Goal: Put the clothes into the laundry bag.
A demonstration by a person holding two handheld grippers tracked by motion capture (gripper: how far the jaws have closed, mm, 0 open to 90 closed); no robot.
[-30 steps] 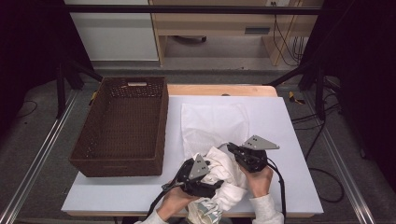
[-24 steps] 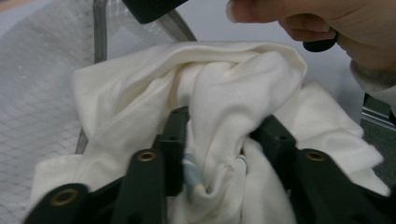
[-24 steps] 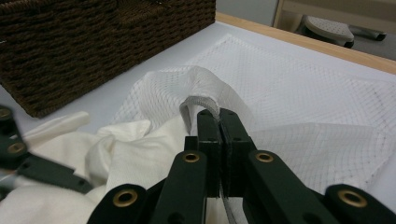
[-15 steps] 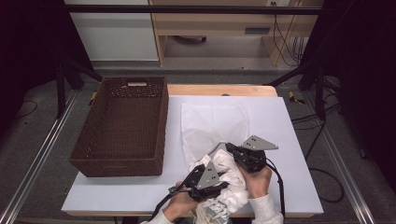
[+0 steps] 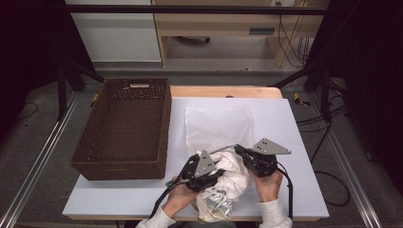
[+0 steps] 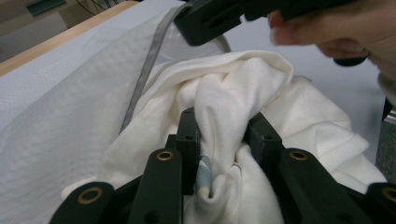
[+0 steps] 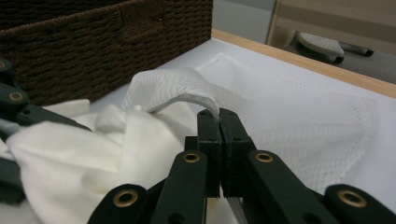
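Hand-held gripper [image 6: 219, 140] gripping garment [image 6: 233, 93] at mesh bag [image 6: 70, 102]

Left gripper [image 6: 219, 140] pinching bunched fold of white cloth [image 6: 233, 93], having just been closing on it. Mesh bag [image 6: 70, 107] lying alongside on tabletop [image 6: 299, 60]. Right gripper [image 6: 224, 18] gripping bag's grey edge above.

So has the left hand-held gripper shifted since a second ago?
Yes. The left hand-held gripper, shut on the white garment, has moved rightward, away from the basket and toward the mesh bag.
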